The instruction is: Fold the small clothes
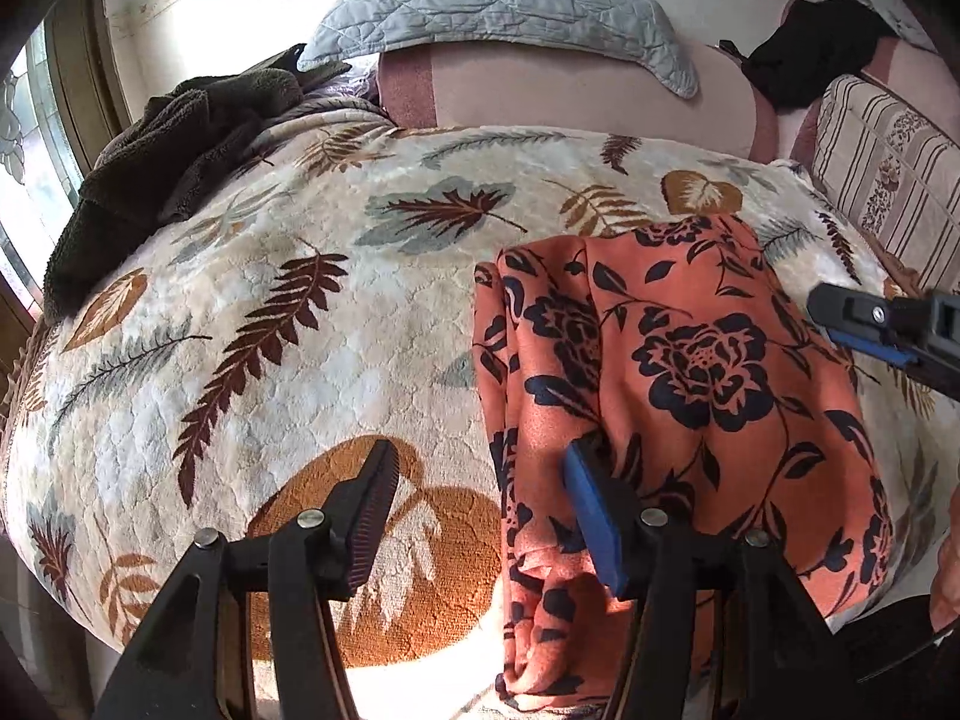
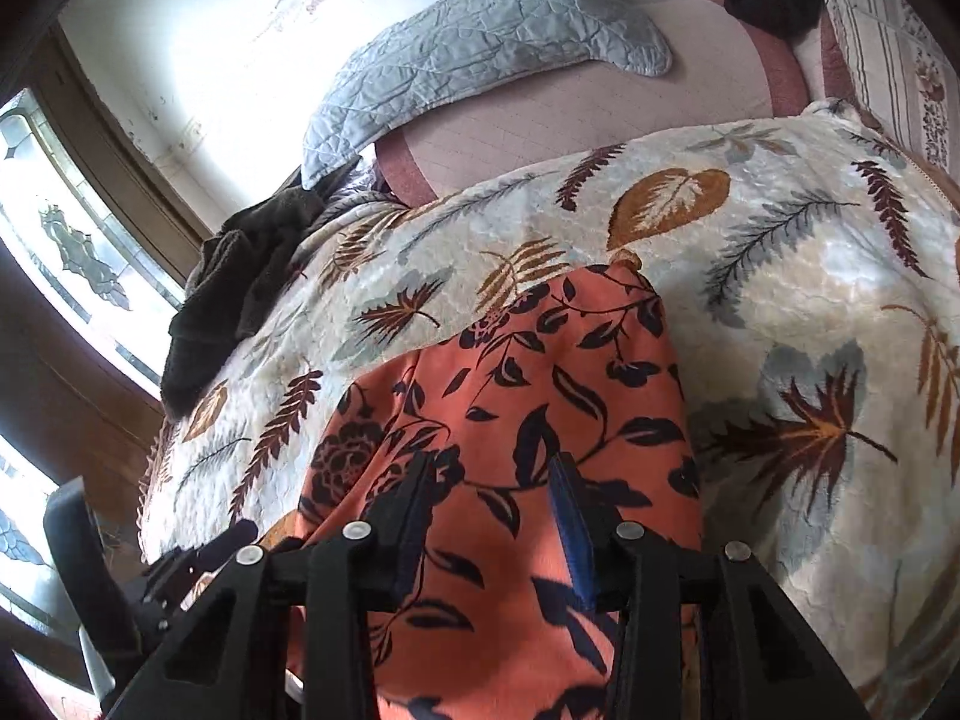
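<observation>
Two grippers sit nearest the lenses, both with fingers spread and nothing pinched. Left gripper (image 1: 480,480): its near-left finger hangs over the leaf-print blanket (image 1: 252,276), its blue-padded finger over the left part of the garment. Right gripper (image 2: 492,480): both fingers hang over the cloth; contact with the fabric cannot be judged from either view. In the left wrist view only the tip of the right gripper shows, cut off by the right frame edge.

Orange floral garment (image 1: 672,360): salmon-orange cloth with dark navy roses and leaves, lying on the right side of the blanket, long axis running near to far. Its left edge is bunched into lengthwise folds and creases; the right part lies flatter. Near end drops below the gripper bodies in both views, so its full outline and the type of garment cannot be made out.

Beyond it, the blanket carries brown, grey and ochre leaves. Far left, a dark brown fleecy heap (image 1: 156,156) rests on the blanket edge; shape unclear. Farther back, a pink sheet (image 1: 576,102) under a grey quilted pillow (image 1: 498,6). Far right: a black cloth (image 1: 810,54), partly cropped, and a striped cushion (image 1: 882,180). Window at left (image 2: 72,252) is overexposed.
</observation>
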Demonstrator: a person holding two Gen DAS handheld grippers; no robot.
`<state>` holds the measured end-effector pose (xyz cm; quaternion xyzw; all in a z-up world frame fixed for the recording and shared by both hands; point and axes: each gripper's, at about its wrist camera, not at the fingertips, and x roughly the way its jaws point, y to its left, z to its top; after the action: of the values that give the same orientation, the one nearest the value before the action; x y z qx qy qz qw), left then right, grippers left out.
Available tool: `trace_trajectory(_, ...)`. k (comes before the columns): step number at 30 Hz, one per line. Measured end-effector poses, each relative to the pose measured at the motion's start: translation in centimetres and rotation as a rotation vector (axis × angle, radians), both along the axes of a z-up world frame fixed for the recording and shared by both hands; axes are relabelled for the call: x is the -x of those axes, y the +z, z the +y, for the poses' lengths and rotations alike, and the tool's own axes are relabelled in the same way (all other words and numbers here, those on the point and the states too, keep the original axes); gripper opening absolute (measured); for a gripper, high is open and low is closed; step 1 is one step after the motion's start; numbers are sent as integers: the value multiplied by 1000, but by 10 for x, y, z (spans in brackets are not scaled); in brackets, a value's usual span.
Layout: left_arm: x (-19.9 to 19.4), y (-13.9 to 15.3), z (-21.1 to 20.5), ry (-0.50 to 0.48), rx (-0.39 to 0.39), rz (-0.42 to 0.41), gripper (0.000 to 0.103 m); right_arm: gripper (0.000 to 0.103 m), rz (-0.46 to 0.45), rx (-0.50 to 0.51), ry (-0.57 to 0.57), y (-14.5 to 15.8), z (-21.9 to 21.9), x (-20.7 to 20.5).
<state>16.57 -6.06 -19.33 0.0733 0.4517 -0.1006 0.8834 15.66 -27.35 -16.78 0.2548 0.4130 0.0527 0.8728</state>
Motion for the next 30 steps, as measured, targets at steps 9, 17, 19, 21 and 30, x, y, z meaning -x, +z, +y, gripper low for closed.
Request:
trace_trajectory(9, 0, -4, 5, 10, 1, 18, 62, 43, 69, -12, -10, -28, 8, -7)
trace_trajectory(17, 32, 41, 11, 27, 39, -80, 62, 43, -19, -16, -2, 8, 5, 75)
trace_trajectory(19, 40, 57, 12, 33, 48, -117, 63, 44, 14, -7, 0, 2, 8, 87)
trace_trajectory(21, 50, 73, 13, 38, 53, -153, 67, 44, 82, 19, -1, -13, 11, 89)
trace_trajectory(30, 92, 133, 18, 39, 24, -313, 80, 45, 1, 25, -41, 23, 8, 112)
